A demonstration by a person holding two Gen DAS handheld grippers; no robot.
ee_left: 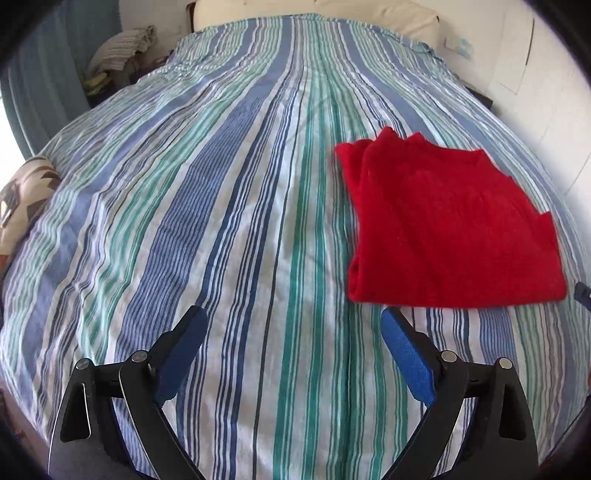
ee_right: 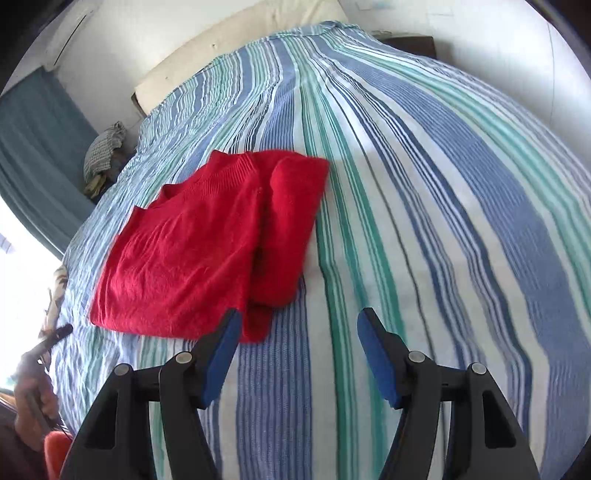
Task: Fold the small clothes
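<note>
Left gripper (ee_left: 291, 325): we see its blue-padded fingers (ee_left: 406, 354) spread wide, nothing between them.
Right gripper (ee_right: 295, 328): fingers (ee_right: 221, 350) parted, released, empty.
Red sweater (ee_left: 443, 221): we find it folded flat on the striped bed (ee_left: 221, 203).
Position: right of frame in the left view, just above the right-hand finger; left-centre in the right view (ee_right: 207, 251), its near corner just beside the left-hand finger.

The left tongs (ee_left: 291, 325) hang wide apart over the striped bed (ee_left: 221, 184), nothing between their blue pads (ee_left: 408, 360). A folded red sweater (ee_left: 447, 225) lies flat just beyond the right-hand pad, not touching it. Far ahead sits a pale pillow (ee_left: 369, 14); off left, a patterned cushion (ee_left: 26, 195).
</note>
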